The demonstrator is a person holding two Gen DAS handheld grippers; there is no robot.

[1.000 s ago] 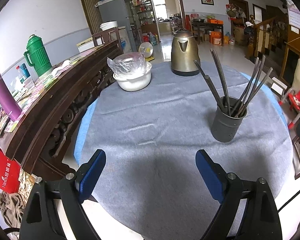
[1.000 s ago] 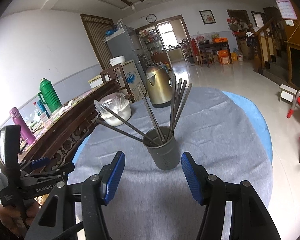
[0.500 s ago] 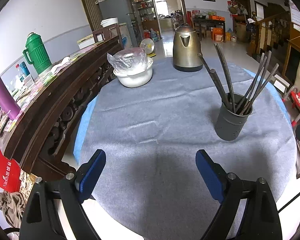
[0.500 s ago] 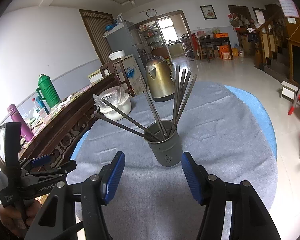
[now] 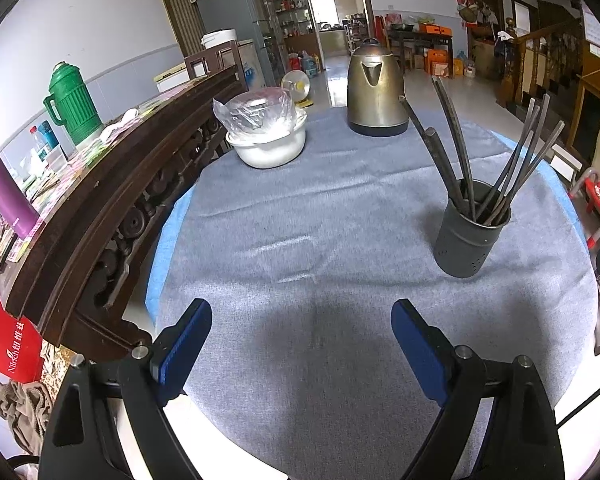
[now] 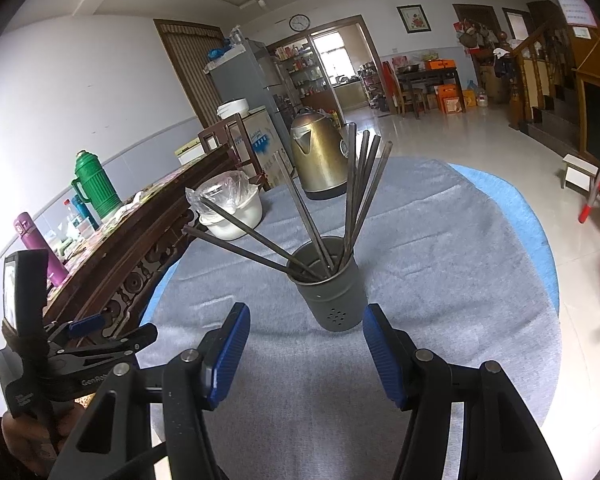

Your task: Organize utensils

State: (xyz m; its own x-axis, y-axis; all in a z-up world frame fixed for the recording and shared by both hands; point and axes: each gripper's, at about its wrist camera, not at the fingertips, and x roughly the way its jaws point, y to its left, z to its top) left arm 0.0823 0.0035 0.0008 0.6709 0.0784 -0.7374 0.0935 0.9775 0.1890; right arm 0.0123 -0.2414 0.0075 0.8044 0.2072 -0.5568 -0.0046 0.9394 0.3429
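Right gripper, jaws parted at a middling width and holding nothing, hangs low over the grey-clothed surface with my utensil holder standing upright just beyond and centred between the blue pads. Holder is a dark perforated cylinder; its utensils, long dark slim rods, fan out of the mouth, some near upright, two leaning far out toward my left. Left gripper, jaws spread wide and empty, hovers over bare cloth; from it the holder lies well apart, ahead and off to the right. My right hand is therefore the nearer one, and I judge that the coming move falls to it. The relation that matters: the holder's long axis is vertical, straight ahead of the right gripper, while the rod handles rise above the level of its pads, so a reach for one would call for lifting first. Beyond stand a white bowl covered in plastic and a brass-coloured kettle, both clear of the holder
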